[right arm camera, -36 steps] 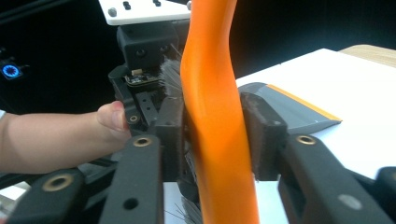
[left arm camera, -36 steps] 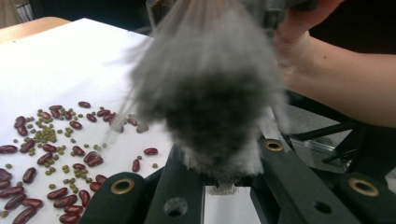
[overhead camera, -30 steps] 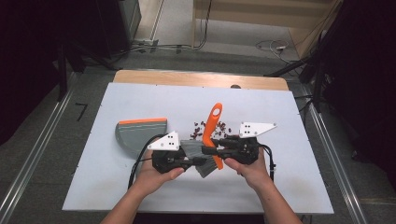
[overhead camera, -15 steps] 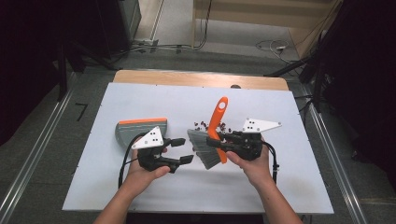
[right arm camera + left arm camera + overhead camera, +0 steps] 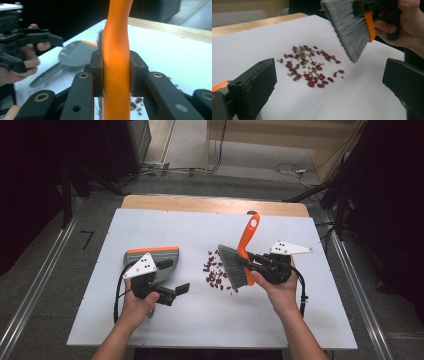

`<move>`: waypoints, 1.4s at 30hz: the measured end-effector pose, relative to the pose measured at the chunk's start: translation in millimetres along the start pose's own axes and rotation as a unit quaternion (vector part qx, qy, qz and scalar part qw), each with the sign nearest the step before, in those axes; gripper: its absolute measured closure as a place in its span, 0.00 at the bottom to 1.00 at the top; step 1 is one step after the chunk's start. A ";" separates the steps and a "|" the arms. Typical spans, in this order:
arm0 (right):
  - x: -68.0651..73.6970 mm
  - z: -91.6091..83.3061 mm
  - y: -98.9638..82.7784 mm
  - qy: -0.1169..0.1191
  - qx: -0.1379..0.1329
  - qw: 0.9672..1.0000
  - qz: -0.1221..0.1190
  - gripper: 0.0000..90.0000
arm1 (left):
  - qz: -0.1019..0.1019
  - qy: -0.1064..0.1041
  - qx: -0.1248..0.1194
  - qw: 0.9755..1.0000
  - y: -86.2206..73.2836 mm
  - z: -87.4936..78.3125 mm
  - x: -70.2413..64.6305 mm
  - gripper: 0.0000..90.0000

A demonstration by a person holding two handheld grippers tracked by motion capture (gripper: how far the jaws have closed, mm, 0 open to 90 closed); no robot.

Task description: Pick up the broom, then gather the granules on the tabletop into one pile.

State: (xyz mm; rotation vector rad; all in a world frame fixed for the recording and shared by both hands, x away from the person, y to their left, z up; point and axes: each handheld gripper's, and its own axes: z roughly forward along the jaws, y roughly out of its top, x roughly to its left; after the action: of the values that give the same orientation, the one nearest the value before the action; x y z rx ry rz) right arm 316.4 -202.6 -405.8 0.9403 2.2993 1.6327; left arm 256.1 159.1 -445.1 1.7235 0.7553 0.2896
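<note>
Beans (image 5: 216,272) lie scattered in a loose patch in the middle of the white table (image 5: 280,320), seen from above, and none have been swept up yet. Just to their right, the right gripper (image 5: 248,260) clamps the orange handle of a small brush (image 5: 235,267), bristles slanting down at the edge of the patch. Well to the left, the left gripper (image 5: 182,289) hangs over bare table in front of the grey dustpan (image 5: 160,257); its jaws have just been opening and stand wide with nothing between them.

From the left gripper view, the 2 black jaws sit far apart at the bottom corners, the beans (image 5: 310,66) beyond them, the brush (image 5: 348,30) bristles hanging just over the far side of the pile.

From the right gripper view, both jaws press the brush (image 5: 116,62) handle, and the dustpan (image 5: 75,53) lies flat near the other hand.

Sweeping and lifting the dustpan both look still to do.
</note>
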 end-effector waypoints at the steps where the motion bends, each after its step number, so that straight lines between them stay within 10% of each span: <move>1: -1.6 -1.6 0.0 -0.007 0.002 1.000 0.004 0.76 | -0.006 0.008 -0.008 1.000 -0.9 -4.6 4.3 0.00; 15: -29.9 -16.2 1.5 -0.080 0.012 0.996 0.039 0.76 | 0.002 0.054 -0.025 0.998 -8.1 -37.3 12.2 0.00; 25: -54.0 -20.5 4.8 -0.128 0.051 0.990 0.034 0.76 | 0.011 0.042 -0.016 0.999 -16.7 -54.8 8.6 0.00; 42: -97.9 31.2 20.5 -0.211 0.214 0.954 0.024 0.76 | 0.008 0.051 -0.026 0.998 -26.5 -65.7 19.5 0.00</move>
State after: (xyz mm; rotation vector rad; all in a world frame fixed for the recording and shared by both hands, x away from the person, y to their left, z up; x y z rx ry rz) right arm 416.3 -230.4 -420.5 1.2913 2.3592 0.8347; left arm 225.4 225.3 -454.2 1.6765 0.8019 0.4078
